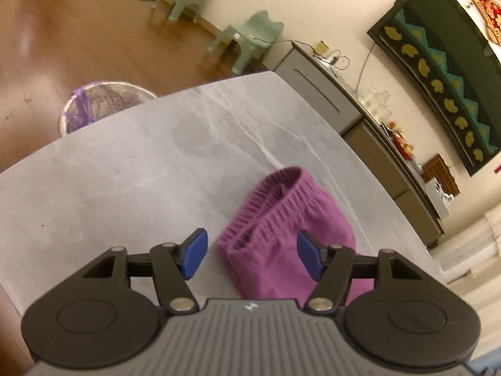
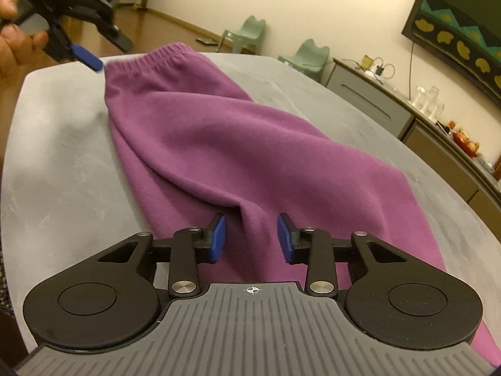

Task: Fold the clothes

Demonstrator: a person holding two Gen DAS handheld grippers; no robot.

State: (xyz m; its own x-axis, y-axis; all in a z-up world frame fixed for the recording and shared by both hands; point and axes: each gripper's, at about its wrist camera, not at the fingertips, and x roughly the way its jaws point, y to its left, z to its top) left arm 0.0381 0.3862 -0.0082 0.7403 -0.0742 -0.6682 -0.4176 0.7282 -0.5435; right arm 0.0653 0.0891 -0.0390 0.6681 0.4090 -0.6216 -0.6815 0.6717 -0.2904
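Purple sweatpants (image 2: pixel 200 144) lie lengthwise on the grey marble table (image 2: pixel 62 163), with the elastic waistband (image 2: pixel 156 54) at the far end. My right gripper (image 2: pixel 252 239) hovers low over the near end. Its blue pads stand apart on either side of a raised fold of cloth and do not press it. A hand holds my left gripper (image 2: pixel 109 51) at the waistband's far left corner. In the left wrist view the left gripper (image 1: pixel 252 255) stands open. The gathered waistband (image 1: pixel 275 206) sits between and ahead of its pads, and the left pad is clear of the cloth.
A wicker basket (image 1: pixel 103 103) lined with a purple bag stands on the wooden floor past the table's far edge. Two small green chairs (image 1: pixel 250 40) stand by the wall. A grey sideboard (image 1: pixel 328 94) with glassware runs along the right.
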